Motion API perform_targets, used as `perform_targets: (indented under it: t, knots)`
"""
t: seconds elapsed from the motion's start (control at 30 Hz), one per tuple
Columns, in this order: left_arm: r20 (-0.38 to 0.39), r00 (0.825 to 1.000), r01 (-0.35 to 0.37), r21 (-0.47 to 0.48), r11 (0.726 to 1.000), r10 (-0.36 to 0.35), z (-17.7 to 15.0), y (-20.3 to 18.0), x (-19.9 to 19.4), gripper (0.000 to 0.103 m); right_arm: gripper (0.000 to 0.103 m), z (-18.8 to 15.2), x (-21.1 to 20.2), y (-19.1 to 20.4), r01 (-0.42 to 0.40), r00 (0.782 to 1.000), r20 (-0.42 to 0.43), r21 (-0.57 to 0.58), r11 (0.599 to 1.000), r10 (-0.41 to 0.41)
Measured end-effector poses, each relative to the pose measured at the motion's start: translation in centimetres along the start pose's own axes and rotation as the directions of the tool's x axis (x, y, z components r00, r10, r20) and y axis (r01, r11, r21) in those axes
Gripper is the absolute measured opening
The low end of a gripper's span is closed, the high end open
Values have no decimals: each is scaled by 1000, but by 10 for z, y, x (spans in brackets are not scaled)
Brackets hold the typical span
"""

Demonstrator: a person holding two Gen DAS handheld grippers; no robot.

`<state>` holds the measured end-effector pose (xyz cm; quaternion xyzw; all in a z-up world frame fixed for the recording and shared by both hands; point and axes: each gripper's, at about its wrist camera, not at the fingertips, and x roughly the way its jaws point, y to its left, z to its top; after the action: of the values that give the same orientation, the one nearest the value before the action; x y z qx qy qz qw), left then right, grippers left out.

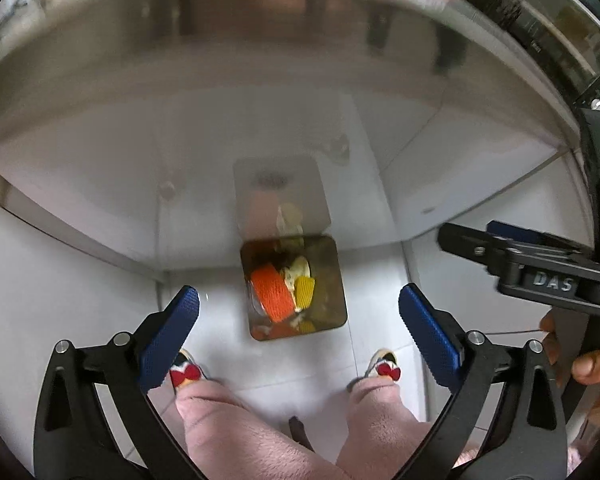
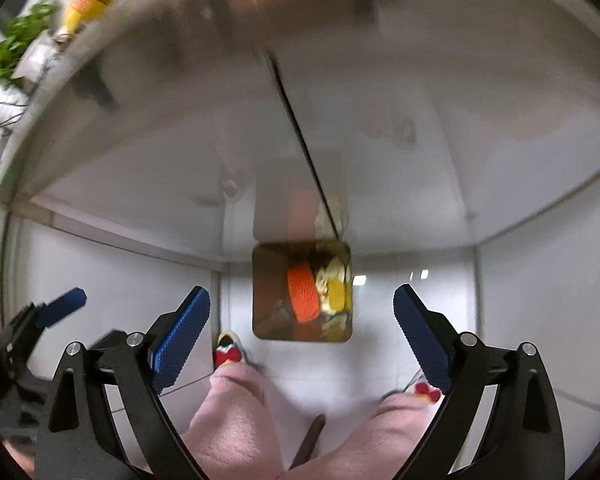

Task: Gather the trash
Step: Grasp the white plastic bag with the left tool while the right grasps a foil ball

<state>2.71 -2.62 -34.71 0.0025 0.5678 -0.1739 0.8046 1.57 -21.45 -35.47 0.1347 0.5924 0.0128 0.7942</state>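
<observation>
Both wrist views look straight down, with the person's pink-trousered legs (image 1: 236, 428) filling the lower middle of each frame, closest to the lens. Above them spreads the white tiled floor (image 1: 80, 280), and a blurred steel counter front (image 1: 180, 60) arcs across the top. Left gripper (image 1: 299, 334) spans the bottom of its view, blue-padded jaws spread wide with nothing between them but floor and shoes. Right gripper (image 2: 302, 334) is likewise wide open and empty in its own view; it also shows at the right edge of the left view. At centre frame stands the square metal trash bin (image 1: 338, 280), open-topped against the counter base, holding an orange mesh piece (image 1: 272, 292), a smaller yellow piece (image 1: 304, 291) just right of it, and pale scraps. Red-bowed slippers (image 1: 186, 372) sit below the bin.
</observation>
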Motion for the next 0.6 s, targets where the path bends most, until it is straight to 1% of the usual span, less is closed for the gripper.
perform_targets:
  t: [0.13, 0.2, 0.3, 0.43, 0.53, 0.6]
  knots:
    - [69, 998, -10, 14, 1000, 9, 13, -3, -40, 95, 94, 18, -52, -1, 8, 995, 102, -32, 999, -5]
    - [106, 994, -21, 27, 999, 18, 23, -5, -58, 95, 94, 32, -79, -2, 23, 987, 160, -34, 999, -17]
    - [146, 989, -23, 36, 999, 17, 39, -7, -82, 95, 94, 52, -108, -7, 29, 976, 217, -16, 999, -24]
    - [198, 980, -15, 54, 998, 4, 62, -14, -105, 95, 94, 78, -133, -10, 20, 961, 275, -4, 1000, -18]
    - [242, 970, -16, 82, 996, -5, 83, -23, -118, 95, 94, 93, -134, -11, 28, 955, 295, 1, 1000, -27]
    - [273, 962, -16, 100, 995, -11, 100, -28, -123, 95, 94, 110, -136, -13, 19, 953, 302, 10, 1000, -21]
